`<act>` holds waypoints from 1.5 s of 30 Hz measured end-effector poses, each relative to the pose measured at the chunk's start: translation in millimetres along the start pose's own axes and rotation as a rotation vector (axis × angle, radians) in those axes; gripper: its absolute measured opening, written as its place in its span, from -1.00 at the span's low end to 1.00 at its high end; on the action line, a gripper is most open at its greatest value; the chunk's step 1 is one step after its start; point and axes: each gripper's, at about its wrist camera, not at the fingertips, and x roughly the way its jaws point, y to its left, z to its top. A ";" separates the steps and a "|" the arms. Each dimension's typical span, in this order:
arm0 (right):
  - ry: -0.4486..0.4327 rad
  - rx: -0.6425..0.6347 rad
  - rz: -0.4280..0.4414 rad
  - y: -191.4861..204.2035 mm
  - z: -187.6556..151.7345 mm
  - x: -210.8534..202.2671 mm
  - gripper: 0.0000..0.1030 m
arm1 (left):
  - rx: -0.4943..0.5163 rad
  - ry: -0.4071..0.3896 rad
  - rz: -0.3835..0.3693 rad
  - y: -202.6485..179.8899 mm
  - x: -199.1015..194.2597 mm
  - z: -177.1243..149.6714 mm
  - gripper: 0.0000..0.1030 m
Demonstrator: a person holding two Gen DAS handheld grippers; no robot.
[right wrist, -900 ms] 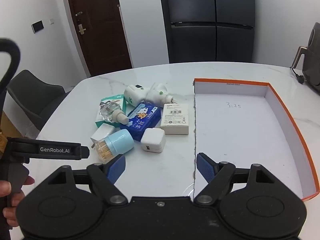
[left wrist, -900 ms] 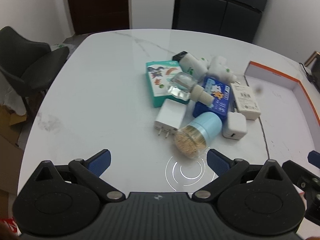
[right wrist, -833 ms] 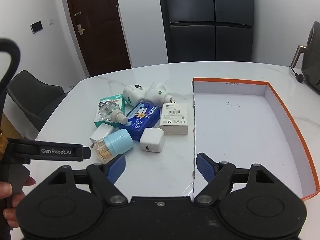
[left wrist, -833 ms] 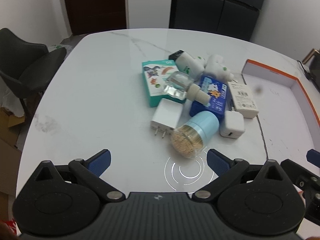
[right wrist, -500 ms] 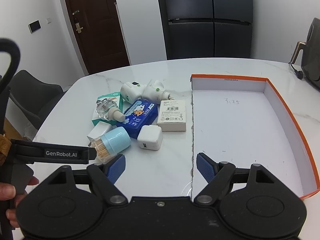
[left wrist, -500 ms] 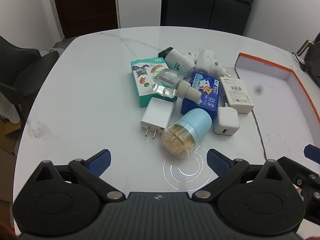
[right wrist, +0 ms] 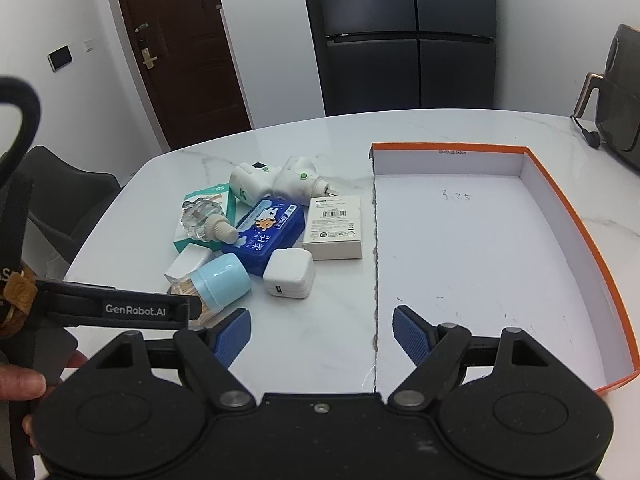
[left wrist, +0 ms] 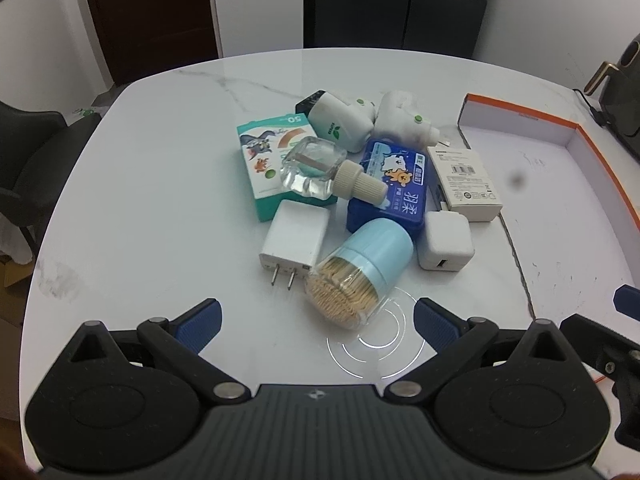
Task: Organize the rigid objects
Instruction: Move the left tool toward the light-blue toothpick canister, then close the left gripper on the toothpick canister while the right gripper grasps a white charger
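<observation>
A heap of small items lies on the white marble table (left wrist: pixel 160 184). In it are a light-blue toothpick jar (left wrist: pixel 360 276) on its side, a white plug charger (left wrist: pixel 294 240), a white cube charger (left wrist: pixel 446 246), a blue box (left wrist: pixel 390 188), a clear bottle (left wrist: pixel 316 170), a teal box (left wrist: pixel 272 160), a white carton (left wrist: pixel 464 182) and two white plug-in devices (left wrist: pixel 368 120). My left gripper (left wrist: pixel 316 318) is open just in front of the toothpick jar. My right gripper (right wrist: pixel 322 332) is open over the left edge of the orange-rimmed box (right wrist: pixel 580 216).
The orange-rimmed box holds nothing and lies right of the heap. A dark chair (left wrist: pixel 28 160) stands at the table's left. A dark fridge (right wrist: pixel 404 36) and a brown door (right wrist: pixel 180 40) are behind. A hand (right wrist: pixel 16 384) holds the left gripper's handle.
The left gripper has moved forward toward the heap, and the toothpick jar now lies close before its fingers. The right gripper has edged slightly forward. Both stayed open.
</observation>
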 end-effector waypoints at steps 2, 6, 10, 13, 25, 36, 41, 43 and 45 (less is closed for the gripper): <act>-0.012 -0.001 -0.005 -0.9 -0.2 0.4 0.78 | 0.010 0.000 0.000 -1.9 2.3 1.8 1.00; 0.013 0.022 0.005 -1.7 0.5 3.8 0.78 | 0.022 -0.001 -0.008 -4.4 5.1 4.1 1.00; 0.043 0.030 0.000 -1.8 0.7 6.8 0.78 | 0.037 -0.001 -0.011 -6.9 7.5 5.1 1.00; 0.051 0.030 -0.002 -1.8 -0.2 8.1 0.78 | 0.045 0.000 -0.018 -7.1 10.1 5.8 1.00; 0.045 0.044 -0.018 -8.4 -4.4 11.8 0.78 | 0.159 -0.038 -0.071 -19.3 26.3 8.5 1.00; 0.046 0.070 -0.038 -13.3 -8.0 13.4 0.78 | 0.264 -0.094 -0.104 -35.4 39.9 6.6 0.53; 0.049 0.066 -0.039 -10.9 -7.9 16.0 0.78 | 0.333 -0.086 -0.148 -44.7 41.9 -0.7 0.32; 0.043 0.063 -0.035 -9.8 -8.1 17.5 0.78 | 0.382 -0.073 -0.132 -50.3 44.4 -6.0 0.35; 0.042 0.066 -0.039 -9.5 -8.5 19.4 0.78 | 0.377 -0.066 -0.109 -48.3 50.1 -10.1 0.41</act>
